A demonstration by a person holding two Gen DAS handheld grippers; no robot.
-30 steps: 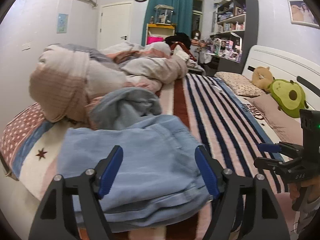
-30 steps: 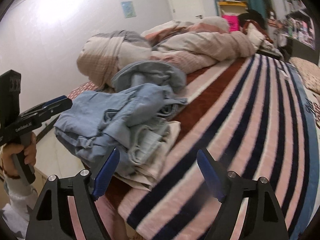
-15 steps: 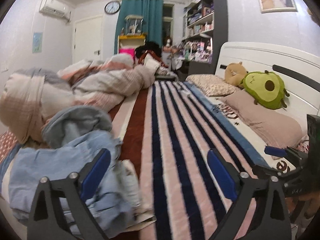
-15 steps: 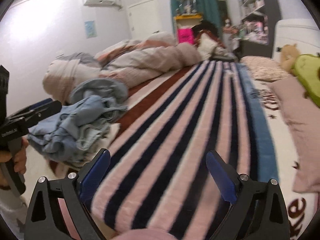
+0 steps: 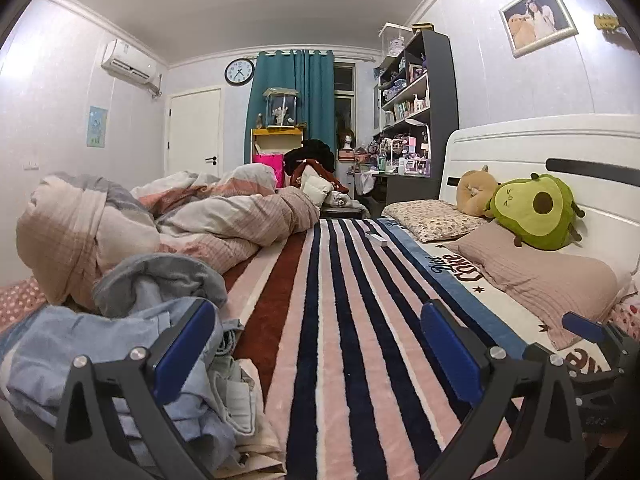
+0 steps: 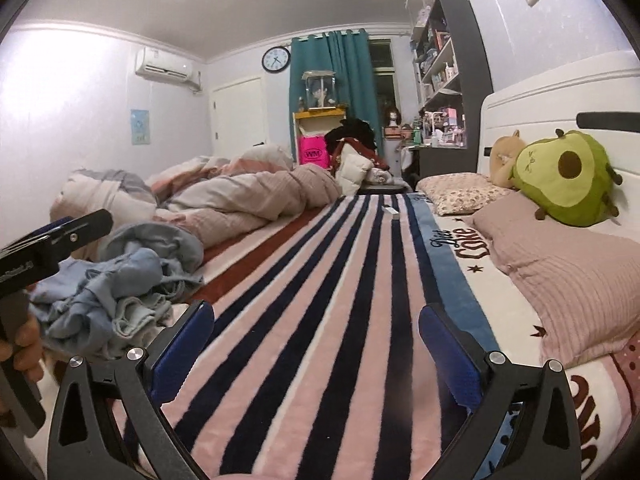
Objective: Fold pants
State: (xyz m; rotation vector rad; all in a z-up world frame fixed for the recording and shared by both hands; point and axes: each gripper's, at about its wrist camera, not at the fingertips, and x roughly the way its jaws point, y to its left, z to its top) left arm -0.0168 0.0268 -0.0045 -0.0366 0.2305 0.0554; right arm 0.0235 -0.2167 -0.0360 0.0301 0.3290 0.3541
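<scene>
Nearest to me, the left gripper (image 5: pixel 316 340) stood with its jaws released and spread wide, having just been opening, and nothing lay between its blue pads (image 5: pixel 182 344) but the striped blanket (image 5: pixel 340 320) beneath. The right gripper (image 6: pixel 316 344) was the same: jaws let go, just widened to their full spread, empty, hanging low over the pink and navy stripes. A hand (image 6: pixel 22 344) gripped the left tool's handle at the edge of the right wrist view.

Just beside the left gripper, toward the bed's left edge, lay the pants (image 5: pixel 100 356), a pale blue heap, rumpled and loosely piled rather than flat, with a cream layer (image 5: pixel 248 400) showing under their near side. Neither gripper touched them; from the right wrist view the pants (image 6: pixel 100 296) sat well off to the left of the right gripper. A grey-blue garment (image 5: pixel 160 276) was bunched on the far side of the pile, touching it.

Behind that rose a crumpled duvet (image 5: pixel 200 220) in pink, cream and grey, running along the left half of the bed. On the right lay a dusty-pink pillow (image 5: pixel 540 268), then a floral pillow (image 5: pixel 432 216), with a green avocado plush (image 5: pixel 536 212) and a tan plush (image 5: pixel 476 192) against the white headboard (image 5: pixel 560 152). A small white object (image 5: pixel 376 238) rested on the stripes farther up; I could not tell what it was.

At the far end stood a yellow cabinet (image 5: pixel 276 140), a teal curtain (image 5: pixel 296 96), a wall clock (image 5: pixel 239 72), a white door (image 5: pixel 194 132), crowded dark shelves (image 5: pixel 416 112), and an air conditioner (image 5: pixel 128 64) high on the left wall.
</scene>
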